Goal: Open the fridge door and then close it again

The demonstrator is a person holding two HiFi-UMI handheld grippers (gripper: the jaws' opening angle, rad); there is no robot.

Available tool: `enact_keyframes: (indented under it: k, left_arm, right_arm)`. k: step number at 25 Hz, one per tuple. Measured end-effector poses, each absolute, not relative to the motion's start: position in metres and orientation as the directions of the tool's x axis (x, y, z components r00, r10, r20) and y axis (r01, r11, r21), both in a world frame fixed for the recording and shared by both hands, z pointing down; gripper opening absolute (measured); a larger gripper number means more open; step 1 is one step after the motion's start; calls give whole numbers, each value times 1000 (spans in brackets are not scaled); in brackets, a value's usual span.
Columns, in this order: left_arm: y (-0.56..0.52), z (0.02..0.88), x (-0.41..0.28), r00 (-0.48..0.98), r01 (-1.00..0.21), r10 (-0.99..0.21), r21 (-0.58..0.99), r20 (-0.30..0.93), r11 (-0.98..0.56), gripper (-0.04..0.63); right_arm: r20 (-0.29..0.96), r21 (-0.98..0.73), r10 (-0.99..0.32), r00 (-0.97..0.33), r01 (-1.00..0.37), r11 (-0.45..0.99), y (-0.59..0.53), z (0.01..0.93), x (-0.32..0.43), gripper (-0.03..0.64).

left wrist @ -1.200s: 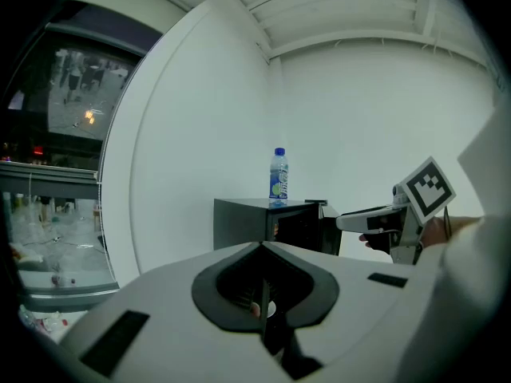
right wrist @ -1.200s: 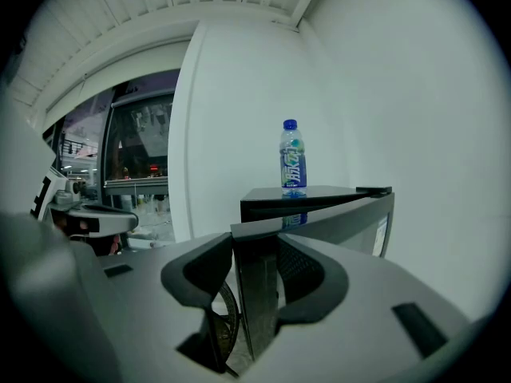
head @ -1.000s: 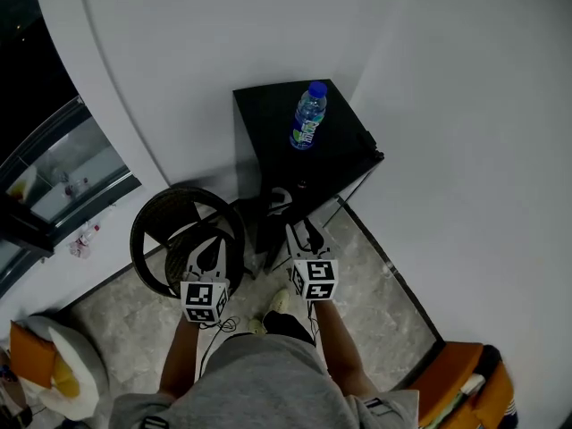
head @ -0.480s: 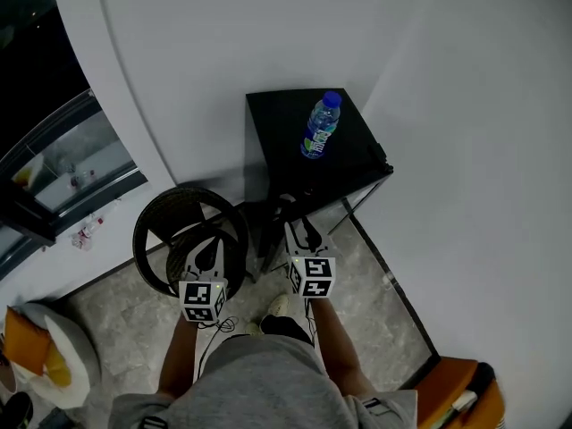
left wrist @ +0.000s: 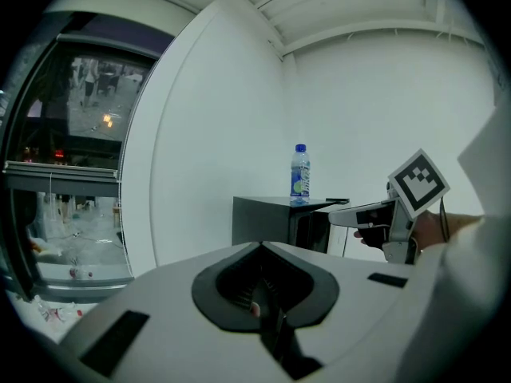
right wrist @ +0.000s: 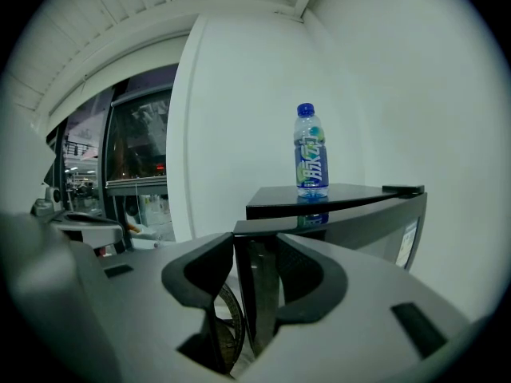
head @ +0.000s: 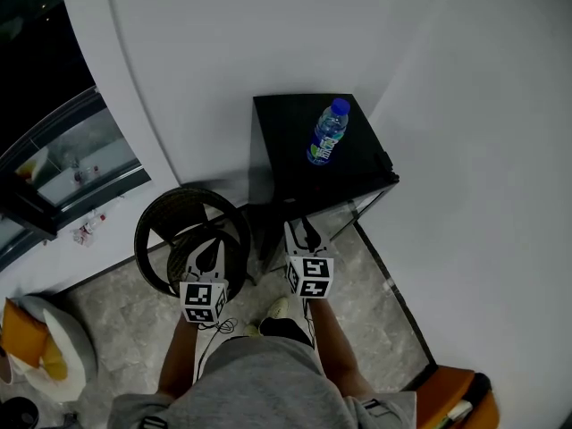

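Note:
A small black fridge [head: 295,141] stands in the white corner with a water bottle [head: 328,132] upright on its top. Its glass door [right wrist: 359,226] hangs slightly ajar. My right gripper [head: 304,231] reaches level to the door's free edge, and in the right gripper view that upright edge fills the gap between the jaws [right wrist: 255,286], pads against both its sides. My left gripper [head: 207,253] hangs shut and empty over the basket, left of the fridge; its jaws [left wrist: 259,306] are pressed together. The left gripper view shows the fridge [left wrist: 263,218], the bottle [left wrist: 299,174] and the right gripper [left wrist: 359,214].
A round dark wicker basket [head: 156,231] stands on the floor just left of the fridge. White walls close in behind and to the right. A glass window front [head: 63,159] runs along the left. An orange object [head: 456,391] lies at the lower right, a white bag [head: 54,356] at the lower left.
The fridge and bottle have drifted right and slightly down in the head view. My right gripper has shifted a little with the door's edge. The left gripper has stayed put.

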State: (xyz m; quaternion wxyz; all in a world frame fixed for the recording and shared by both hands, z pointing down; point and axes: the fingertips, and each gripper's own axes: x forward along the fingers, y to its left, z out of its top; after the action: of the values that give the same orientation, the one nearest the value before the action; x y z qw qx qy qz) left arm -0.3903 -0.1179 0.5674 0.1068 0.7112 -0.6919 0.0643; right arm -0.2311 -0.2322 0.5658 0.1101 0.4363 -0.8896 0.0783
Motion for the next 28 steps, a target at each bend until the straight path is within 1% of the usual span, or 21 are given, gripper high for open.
enact_keyframes:
  k: [28]
  left_arm:
    - [-126,577,-407,-10,-998,-966,63,257,27,5]
  right_arm:
    - [244,-60,-717,-652,-749,660,-263,568,-256,169]
